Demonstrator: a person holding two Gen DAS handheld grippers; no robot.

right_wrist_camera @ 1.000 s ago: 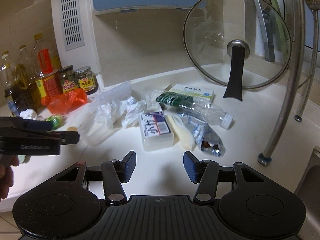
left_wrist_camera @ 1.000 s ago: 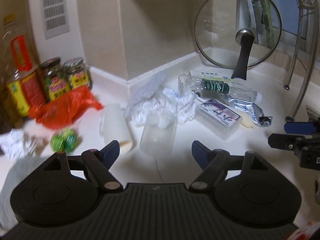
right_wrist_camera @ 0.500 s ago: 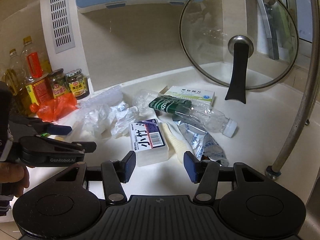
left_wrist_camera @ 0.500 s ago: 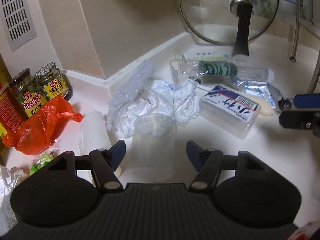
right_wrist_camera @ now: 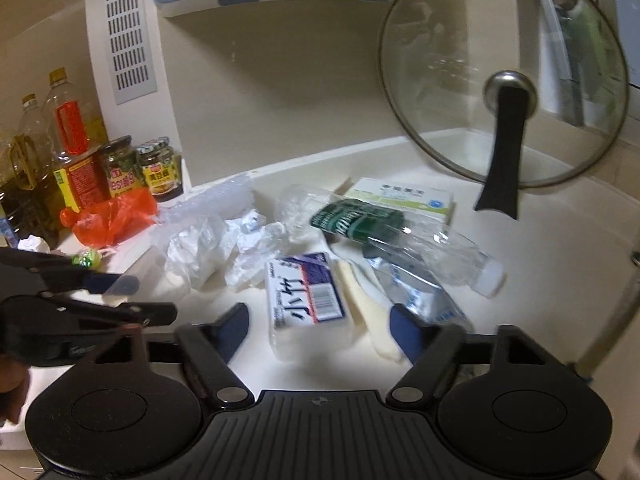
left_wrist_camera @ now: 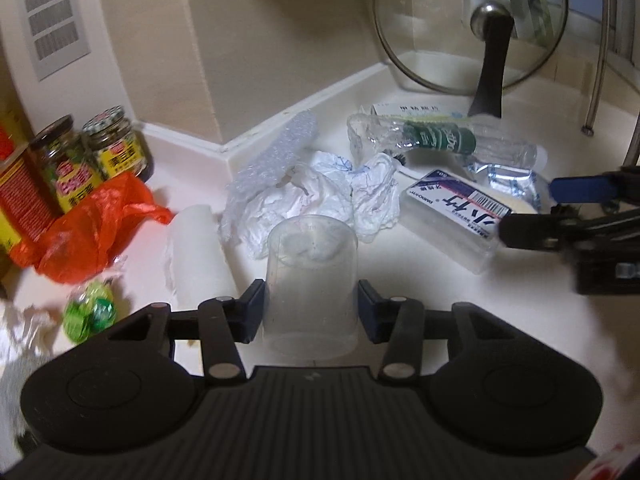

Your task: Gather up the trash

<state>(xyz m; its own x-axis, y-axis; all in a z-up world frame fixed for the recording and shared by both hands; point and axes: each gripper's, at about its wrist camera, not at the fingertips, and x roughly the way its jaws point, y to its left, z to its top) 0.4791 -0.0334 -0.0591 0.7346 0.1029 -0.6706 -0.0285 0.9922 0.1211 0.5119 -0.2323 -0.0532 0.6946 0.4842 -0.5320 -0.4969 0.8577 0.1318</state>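
Observation:
A clear plastic cup [left_wrist_camera: 310,292] stands upside down on the white counter [left_wrist_camera: 460,300]. My left gripper [left_wrist_camera: 310,312] has its fingers against both sides of the cup. Behind it lie crumpled white tissues [left_wrist_camera: 320,196], a bubble-wrap roll [left_wrist_camera: 276,156], a crushed bottle with a green label [left_wrist_camera: 436,142] and a clear toothpick box [left_wrist_camera: 456,216]. My right gripper [right_wrist_camera: 318,326] is open, with the toothpick box [right_wrist_camera: 306,304] and a white stick [right_wrist_camera: 368,312] between its fingers, not gripped. A silver wrapper [right_wrist_camera: 416,296] lies to the right.
A paper roll [left_wrist_camera: 196,256], an orange plastic bag [left_wrist_camera: 92,224], a green candy wrapper [left_wrist_camera: 90,312], sauce jars [left_wrist_camera: 116,146] and oil bottles [right_wrist_camera: 68,140] are at the left. A glass pot lid [right_wrist_camera: 504,80] leans on the back wall. A medicine box [right_wrist_camera: 400,196] lies below it.
My left gripper moved forward and closed its fingers onto the cup. My right gripper moved forward and down and opened wider around the toothpick box.

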